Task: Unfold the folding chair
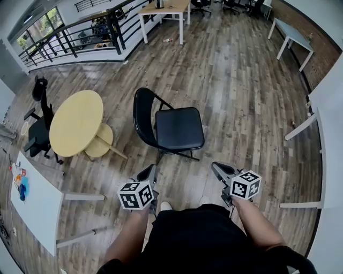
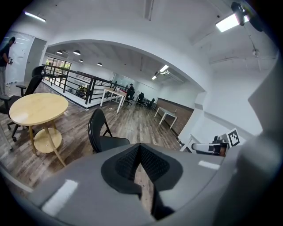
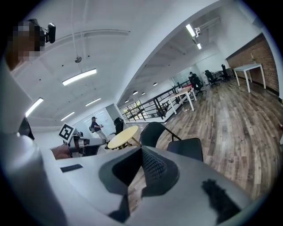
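Bright, even light from ceiling strips [image 3: 79, 76]. Soft glare on floor [image 1: 214, 69] beyond chair [image 1: 179, 128], faint shadow under chair. Strong fisheye bending, dark corners.

Open-plan room with brown wood-plank floor [image 1: 236, 96]. Head view, left: round pale-yellow wooden table [image 1: 75, 120] beside a black swivel office chair [image 1: 38, 131]. Rear: black metal railing [image 1: 69, 37], windows [image 1: 40, 27], light wooden desk [image 1: 166, 6]. Right: red-brick wall [image 1: 320, 53]. Long ceiling strip lights [image 3: 79, 76], lit.
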`<state>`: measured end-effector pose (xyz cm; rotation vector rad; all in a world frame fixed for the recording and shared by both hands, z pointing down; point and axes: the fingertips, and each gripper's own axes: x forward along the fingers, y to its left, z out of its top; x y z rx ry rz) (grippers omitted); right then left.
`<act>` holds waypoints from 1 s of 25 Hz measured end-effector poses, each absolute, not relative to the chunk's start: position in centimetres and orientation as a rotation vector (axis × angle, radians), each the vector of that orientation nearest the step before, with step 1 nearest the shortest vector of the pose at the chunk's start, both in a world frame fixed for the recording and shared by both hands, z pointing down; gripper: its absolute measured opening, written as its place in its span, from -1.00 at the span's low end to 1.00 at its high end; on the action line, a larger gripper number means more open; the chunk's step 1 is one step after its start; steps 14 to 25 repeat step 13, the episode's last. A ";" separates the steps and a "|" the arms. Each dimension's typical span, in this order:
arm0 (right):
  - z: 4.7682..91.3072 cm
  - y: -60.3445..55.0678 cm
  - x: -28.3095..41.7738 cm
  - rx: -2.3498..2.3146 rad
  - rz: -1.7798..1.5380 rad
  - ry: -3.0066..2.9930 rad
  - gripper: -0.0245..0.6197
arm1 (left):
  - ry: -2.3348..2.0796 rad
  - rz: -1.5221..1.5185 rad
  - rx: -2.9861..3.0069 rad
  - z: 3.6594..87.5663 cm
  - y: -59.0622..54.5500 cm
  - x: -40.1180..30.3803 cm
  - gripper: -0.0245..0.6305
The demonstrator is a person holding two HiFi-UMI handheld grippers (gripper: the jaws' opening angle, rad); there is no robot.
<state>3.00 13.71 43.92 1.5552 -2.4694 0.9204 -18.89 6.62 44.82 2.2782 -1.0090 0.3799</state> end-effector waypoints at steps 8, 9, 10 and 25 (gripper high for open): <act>44.7 13.7 2.8 1.557 0.941 -2.456 -0.91 | -1.012 0.377 2.269 45.3 6.6 -19.1 -0.90; 44.7 13.7 2.8 1.555 0.940 -2.454 -0.91 | -1.011 0.376 2.271 45.2 6.5 -19.1 -0.90; 44.7 13.7 2.7 1.554 0.939 -2.451 -0.91 | -1.011 0.376 2.273 45.2 6.5 -19.2 -0.90; 44.7 13.5 2.2 1.546 0.931 -2.448 -0.91 | -1.015 0.371 2.276 45.0 6.1 -19.7 -0.90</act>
